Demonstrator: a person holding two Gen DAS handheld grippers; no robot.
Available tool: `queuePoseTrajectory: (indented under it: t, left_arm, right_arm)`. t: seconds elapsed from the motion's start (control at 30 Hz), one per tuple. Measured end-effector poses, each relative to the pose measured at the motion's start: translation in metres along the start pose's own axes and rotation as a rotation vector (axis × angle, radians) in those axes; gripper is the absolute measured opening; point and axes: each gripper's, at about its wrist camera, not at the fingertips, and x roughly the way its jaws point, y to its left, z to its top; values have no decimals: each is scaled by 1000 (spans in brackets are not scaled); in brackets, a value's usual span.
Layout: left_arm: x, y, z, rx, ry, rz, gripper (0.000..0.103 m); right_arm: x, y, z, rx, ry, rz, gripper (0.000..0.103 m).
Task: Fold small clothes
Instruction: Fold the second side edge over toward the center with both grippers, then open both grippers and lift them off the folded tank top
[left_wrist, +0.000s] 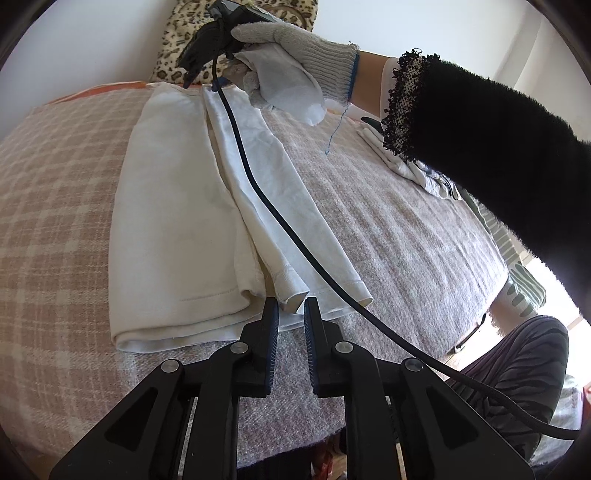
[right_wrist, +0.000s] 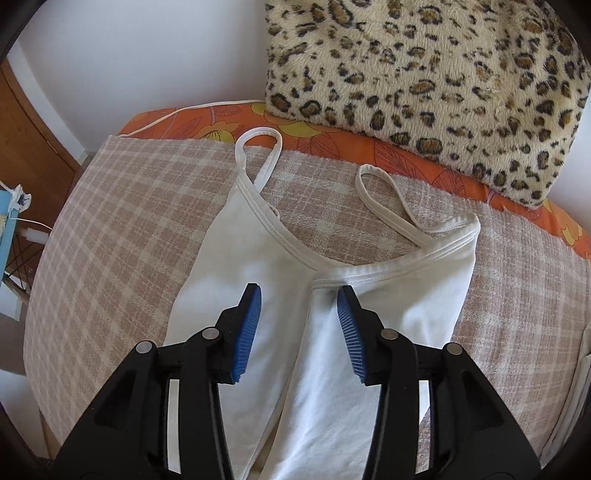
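The white camisole (right_wrist: 258, 266) lies mid-frame on the plaid blanket (right_wrist: 110, 206), one side folded inward. The right gripper (right_wrist: 299, 295) is spread above it; the left gripper (left_wrist: 291, 308) (narrow gap) pinches nothing.

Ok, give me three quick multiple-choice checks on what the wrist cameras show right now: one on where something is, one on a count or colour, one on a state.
1. Where does the leopard-print plush cushion sit?
A. Beyond the top's straps, at the far edge of the bed
B. On top of the folded top
C. Between the right gripper's fingers

2. How many thin shoulder straps show on the white camisole top?
A. None
B. Two
C. Four

3. How does the right gripper stand?
A. Clamped on a strap
B. Shut on the checked pink blanket
C. Open above the top

Answers: 1 A, the cushion lies past the strap loops, against the wall. 2 B, two loops reach from the neckline. 3 C, its blue pads stand apart with fabric beneath them, nothing pinched.
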Motion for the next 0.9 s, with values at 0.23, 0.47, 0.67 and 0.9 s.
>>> queuePoseTrajectory:
  t: [0.23,0.47,0.67,0.9]
  left_arm:
    - [-28,3,-7,21,-44,2,14]
    - [-54,23,4,-7,-99,38,14]
    - [-66,59,19,-71,-90,72,31]
    - [-54,91,28,-174,-5,8,42]
  right_arm:
    - [-50,-22,-17,40,-63,59,49]
    - [-106,-54,-82,96,-102,89,49]
    - [-145,-62,-161,122,-101,83,49]
    - [-154,-54,-242,173,-34,150,49]
